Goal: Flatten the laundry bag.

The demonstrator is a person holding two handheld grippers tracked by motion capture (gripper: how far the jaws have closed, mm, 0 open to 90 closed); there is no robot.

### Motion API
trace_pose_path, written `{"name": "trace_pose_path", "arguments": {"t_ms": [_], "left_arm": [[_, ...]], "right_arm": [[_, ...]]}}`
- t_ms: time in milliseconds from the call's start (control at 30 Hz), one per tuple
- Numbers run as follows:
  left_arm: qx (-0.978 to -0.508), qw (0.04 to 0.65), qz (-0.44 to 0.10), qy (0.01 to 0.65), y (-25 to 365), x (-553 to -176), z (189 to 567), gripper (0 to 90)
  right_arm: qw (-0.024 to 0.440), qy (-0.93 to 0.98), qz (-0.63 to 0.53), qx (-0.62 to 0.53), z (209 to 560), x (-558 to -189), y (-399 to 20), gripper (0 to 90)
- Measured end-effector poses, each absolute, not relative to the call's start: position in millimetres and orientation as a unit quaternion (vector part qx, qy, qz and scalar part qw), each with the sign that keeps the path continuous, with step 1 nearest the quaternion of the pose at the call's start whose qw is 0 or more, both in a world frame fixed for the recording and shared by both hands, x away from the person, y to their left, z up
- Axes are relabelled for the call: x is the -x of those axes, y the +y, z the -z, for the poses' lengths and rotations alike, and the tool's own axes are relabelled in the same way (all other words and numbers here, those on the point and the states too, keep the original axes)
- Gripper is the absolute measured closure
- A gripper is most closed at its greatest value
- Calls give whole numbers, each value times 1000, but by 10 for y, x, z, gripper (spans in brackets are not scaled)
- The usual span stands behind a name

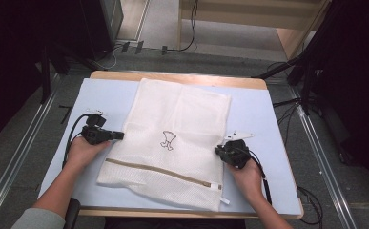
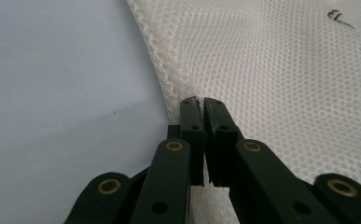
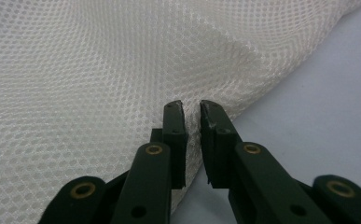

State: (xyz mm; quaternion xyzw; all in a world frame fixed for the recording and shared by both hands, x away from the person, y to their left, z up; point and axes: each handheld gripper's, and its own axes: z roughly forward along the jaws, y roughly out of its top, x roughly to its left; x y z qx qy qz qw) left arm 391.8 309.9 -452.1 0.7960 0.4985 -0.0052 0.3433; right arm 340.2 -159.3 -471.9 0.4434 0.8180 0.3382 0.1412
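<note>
White mesh laundry bag (image 1: pixel 172 143) lies flat, centred on the light blue table mat (image 1: pixel 263 119), zipper (image 1: pixel 158 172) along the near end. Left gripper (image 2: pixel 200 100) is at the bag's left edge, jaws together and pinching the mesh hem. Right gripper (image 3: pixel 191 105) is at the bag's right edge, jaws nearly together with a fold of mesh in the narrow gap between them.

Left gripper (image 1: pixel 117 135): black, brass-ringed pivots, black looping cable. Right gripper (image 1: pixel 218 150): black, pale three-cornered top plate. Grey sleeve (image 1: pixel 36 219), lower left of frame.
</note>
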Motion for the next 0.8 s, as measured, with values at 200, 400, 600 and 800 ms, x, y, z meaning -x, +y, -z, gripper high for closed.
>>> {"name": "trace_pose_path", "arguments": {"t_ms": [200,400,600,800], "left_arm": [[-792,345,9,504,3140,-3939,4498,900],[-781,351,-1,517,3189,-4011,4504,900],[-777,353,-5,521,3187,-4052,4512,900],[-777,354,-2,521,3202,-4037,4497,900]], "right_arm": [[124,817,-337,-451,4687,-3553,-1608,882],[119,814,-344,-453,4688,-3801,-1593,879],[122,815,-353,-443,4705,-3982,-1601,877],[115,812,-368,-438,4734,-4046,-1640,871]]}}
